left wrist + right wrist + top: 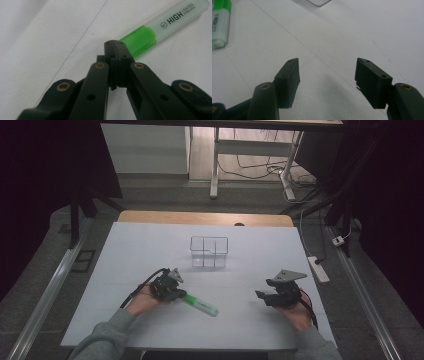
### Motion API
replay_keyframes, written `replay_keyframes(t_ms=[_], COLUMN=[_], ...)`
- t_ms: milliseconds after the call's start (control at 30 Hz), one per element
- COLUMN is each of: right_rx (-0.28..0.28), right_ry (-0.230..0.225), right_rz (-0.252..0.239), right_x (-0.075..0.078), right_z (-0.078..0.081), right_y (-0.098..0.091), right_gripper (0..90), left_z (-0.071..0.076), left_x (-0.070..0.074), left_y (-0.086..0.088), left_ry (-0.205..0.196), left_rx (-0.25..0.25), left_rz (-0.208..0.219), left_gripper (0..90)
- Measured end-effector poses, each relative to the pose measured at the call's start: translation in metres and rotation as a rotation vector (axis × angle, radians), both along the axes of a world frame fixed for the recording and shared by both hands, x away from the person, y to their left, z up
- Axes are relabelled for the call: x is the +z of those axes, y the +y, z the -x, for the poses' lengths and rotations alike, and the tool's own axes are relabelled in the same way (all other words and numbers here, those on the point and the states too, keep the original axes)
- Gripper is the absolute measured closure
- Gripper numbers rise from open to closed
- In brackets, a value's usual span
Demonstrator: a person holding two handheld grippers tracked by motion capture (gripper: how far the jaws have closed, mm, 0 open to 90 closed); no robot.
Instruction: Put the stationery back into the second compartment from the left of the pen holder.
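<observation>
A green highlighter point(201, 304) with a clear cap lies flat on the white table, near the front and left of centre. My left gripper point(180, 293) rests right at its green end. In the left gripper view the jaws point(115, 44) are pressed together with nothing between them, and the highlighter point(160, 25) lies just beyond the tips. My right gripper point(260, 295) sits low over the table at the right front, apart from the pen. Its jaws point(327, 68) stand wide open over bare table, with the highlighter point(220, 22) off at the upper left.
A clear plastic organizer with compartments point(209, 251) stands at the middle of the table, beyond both grippers; its corner point(318, 2) shows in the right gripper view. The white table sheet point(125, 270) has a wooden edge at the back. A power strip point(318, 269) lies on the floor at the right.
</observation>
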State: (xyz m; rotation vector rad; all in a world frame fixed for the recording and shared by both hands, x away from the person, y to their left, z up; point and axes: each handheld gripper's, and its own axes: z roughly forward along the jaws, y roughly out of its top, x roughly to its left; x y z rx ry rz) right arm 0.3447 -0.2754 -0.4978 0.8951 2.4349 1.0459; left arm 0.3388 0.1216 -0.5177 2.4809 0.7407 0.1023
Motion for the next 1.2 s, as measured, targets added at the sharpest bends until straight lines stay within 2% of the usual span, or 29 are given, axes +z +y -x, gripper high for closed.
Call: replay_keyframes(t_ms=[300,400,533,633,733,833,933,1033,1200], right_rx=[0.003,0.006,0.022,0.030,0.036,0.044,0.052,0.061,0.082], right_ry=[0.003,0.007,0.008,0.021,0.036,0.042,0.044,0.045,0.050], right_rz=[0.000,-0.014,-0.012,-0.013,-0.010,-0.015,-0.015,-0.022,-0.021], right_x=[-0.001,0.000,0.001,-0.001,-0.002,-0.001,0.000,0.001,0.002], right_z=[0.000,0.001,0.002,0.002,0.002,0.002,0.003,0.004,0.005], right_y=[0.000,0.002,0.006,0.007,0.009,0.010,0.011,0.013,0.018], right_gripper=[35.8,35.7,35.7,35.6,35.1,34.6,34.3,33.8,33.6], left_z=[0.001,0.000,0.001,0.004,0.009,0.016,0.024,0.034,0.049], left_x=[0.000,0.001,0.005,0.005,0.005,0.005,0.005,0.004,0.001], left_y=[-0.005,0.000,0.017,0.035,0.049,0.060,0.067,0.074,0.087], left_ry=[-0.003,-0.025,-0.052,-0.051,-0.055,-0.071,-0.101,-0.128,-0.164], left_rx=[-0.008,0.018,0.090,0.150,0.226,0.262,0.286,0.306,0.335], left_rz=[-0.009,-0.012,0.021,0.051,0.066,0.088,0.094,0.110,0.110], left_gripper=[89.0,89.0,87.7,79.0,56.2,45.5,39.4,37.1,34.5])
